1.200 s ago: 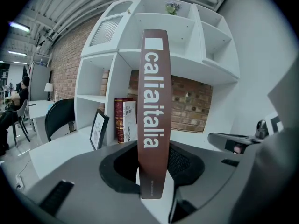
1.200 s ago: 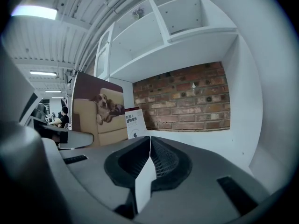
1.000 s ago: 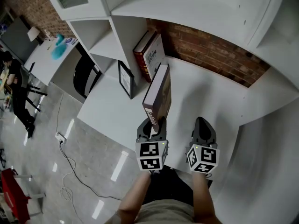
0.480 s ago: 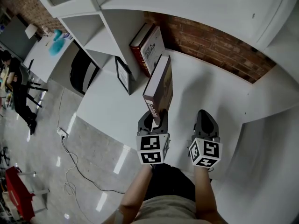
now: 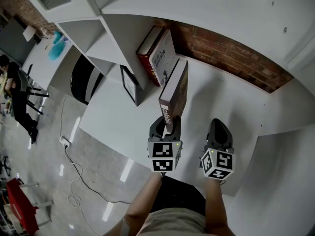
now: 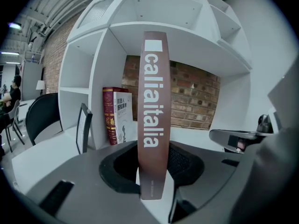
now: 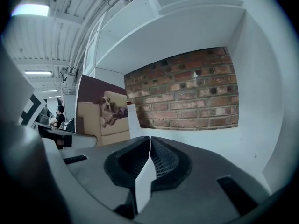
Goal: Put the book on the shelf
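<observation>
Left gripper (image 5: 166,125) clamps book (image 5: 174,93) upright by spine; right gripper (image 5: 219,131) closed, empty. Book not yet on shelf (image 5: 118,38); you've to slot it beside red book (image 5: 149,54).

Black frame (image 5: 130,84), perhaps 2 books (image 5: 157,55), black chair (image 5: 79,80)

We see the brown book (image 5: 174,90), white "caliaitalia" lettering on its spine and a dog on a sofa on its cover, upright with its spine toward us, clamped at its lower end in the left gripper (image 5: 166,126), over the left part of the white shelf (image 5: 221,102) surface.
</observation>
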A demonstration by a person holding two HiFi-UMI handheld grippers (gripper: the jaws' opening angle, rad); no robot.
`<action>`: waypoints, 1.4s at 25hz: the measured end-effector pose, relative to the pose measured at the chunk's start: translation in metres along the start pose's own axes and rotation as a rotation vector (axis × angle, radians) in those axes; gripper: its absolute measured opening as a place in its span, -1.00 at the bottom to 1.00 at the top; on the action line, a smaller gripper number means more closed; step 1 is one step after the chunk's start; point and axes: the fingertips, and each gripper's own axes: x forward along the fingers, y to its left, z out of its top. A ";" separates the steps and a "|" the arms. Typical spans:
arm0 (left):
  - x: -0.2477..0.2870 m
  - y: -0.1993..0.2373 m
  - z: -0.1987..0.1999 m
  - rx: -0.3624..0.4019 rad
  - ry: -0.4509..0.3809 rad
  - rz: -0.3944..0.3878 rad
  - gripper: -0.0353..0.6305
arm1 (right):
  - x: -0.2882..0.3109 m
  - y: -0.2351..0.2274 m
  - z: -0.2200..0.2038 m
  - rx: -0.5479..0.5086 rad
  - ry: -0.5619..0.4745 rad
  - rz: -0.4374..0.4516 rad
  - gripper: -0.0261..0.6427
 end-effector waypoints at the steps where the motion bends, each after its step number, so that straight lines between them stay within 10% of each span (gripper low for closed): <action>1: 0.004 0.002 0.000 0.002 0.003 -0.005 -0.45 | 0.004 0.000 0.000 0.003 0.002 -0.005 -0.87; 35: 0.119 0.061 0.001 0.017 0.062 -0.111 -0.45 | 0.088 0.021 -0.026 0.044 0.074 -0.136 -0.87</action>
